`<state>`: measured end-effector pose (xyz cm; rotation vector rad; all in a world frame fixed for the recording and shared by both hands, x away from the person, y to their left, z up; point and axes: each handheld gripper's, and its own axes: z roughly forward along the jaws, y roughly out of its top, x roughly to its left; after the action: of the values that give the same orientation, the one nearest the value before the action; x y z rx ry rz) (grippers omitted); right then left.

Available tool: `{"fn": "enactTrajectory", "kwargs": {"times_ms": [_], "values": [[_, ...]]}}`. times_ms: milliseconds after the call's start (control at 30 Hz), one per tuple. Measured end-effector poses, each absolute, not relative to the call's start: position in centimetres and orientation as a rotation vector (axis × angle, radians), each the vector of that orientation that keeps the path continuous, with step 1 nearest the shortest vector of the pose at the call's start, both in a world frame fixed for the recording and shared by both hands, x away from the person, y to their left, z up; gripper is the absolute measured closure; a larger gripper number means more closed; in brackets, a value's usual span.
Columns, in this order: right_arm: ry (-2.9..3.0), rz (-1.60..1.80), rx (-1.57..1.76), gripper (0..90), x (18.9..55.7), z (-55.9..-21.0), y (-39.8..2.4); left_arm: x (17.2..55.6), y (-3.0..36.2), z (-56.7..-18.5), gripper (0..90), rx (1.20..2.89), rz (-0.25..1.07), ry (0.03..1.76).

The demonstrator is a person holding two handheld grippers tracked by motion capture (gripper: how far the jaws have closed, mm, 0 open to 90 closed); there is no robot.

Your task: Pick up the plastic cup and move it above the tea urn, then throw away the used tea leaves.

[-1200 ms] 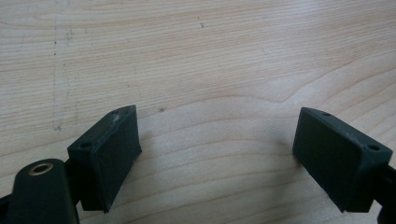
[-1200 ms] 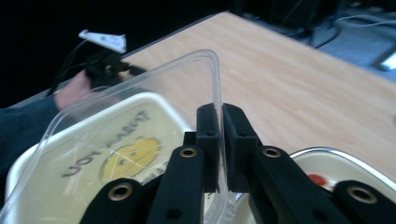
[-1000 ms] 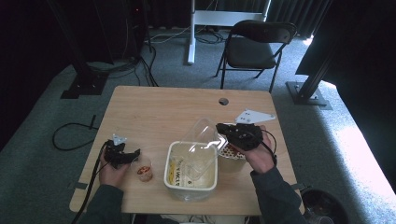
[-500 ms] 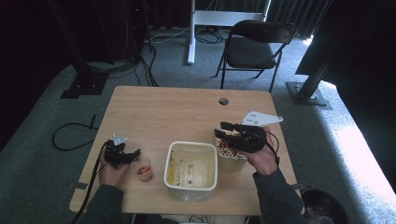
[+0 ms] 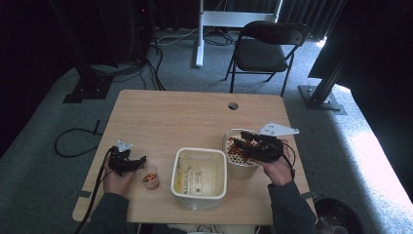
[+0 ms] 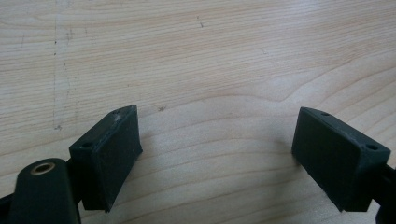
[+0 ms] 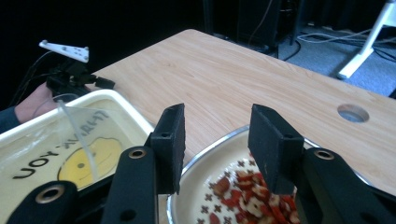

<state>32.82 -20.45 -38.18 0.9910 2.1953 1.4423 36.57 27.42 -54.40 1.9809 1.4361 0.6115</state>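
High view — right hand-held gripper [image 5: 242,140] has dropped over bowl [image 5: 233,161], jaws just opening, empty.

Hiding part of the metal bowl [image 5: 233,155] under the right gripper [image 5: 239,142] in the high view. Cutting off the cream tub [image 7: 28,154] at the frame edge. Blurring the small cup [image 5: 150,176] contents beyond telling.

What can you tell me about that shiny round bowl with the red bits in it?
The bowl is round and looks like metal, with a thin shiny rim and a white inside printed with small dark crosses. Red and pale pieces of food lie in it. It stands upright on the wooden table, close beside the cream tub; whether they touch is unclear. The right gripper hovers over it, fingers apart, with nothing between them.
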Motion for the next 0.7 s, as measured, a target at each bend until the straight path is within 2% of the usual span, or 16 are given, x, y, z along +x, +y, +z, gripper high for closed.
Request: {"fn": "enactTrajectory", "kwargs": {"times_ms": [300, 700], "values": [[2.105, 1.417, 1.099, 52.2, 32.7, -39.5, -22.9, 36.3, 27.4, -54.4, 17.7, 1.965, 0.622, 1.453], [2.035, 1.341, 1.234, 50.1, 32.6, -41.9, -26.0, 33.8, 28.3, -54.4, 19.0, 2.031, 0.59, 1.336]]}}
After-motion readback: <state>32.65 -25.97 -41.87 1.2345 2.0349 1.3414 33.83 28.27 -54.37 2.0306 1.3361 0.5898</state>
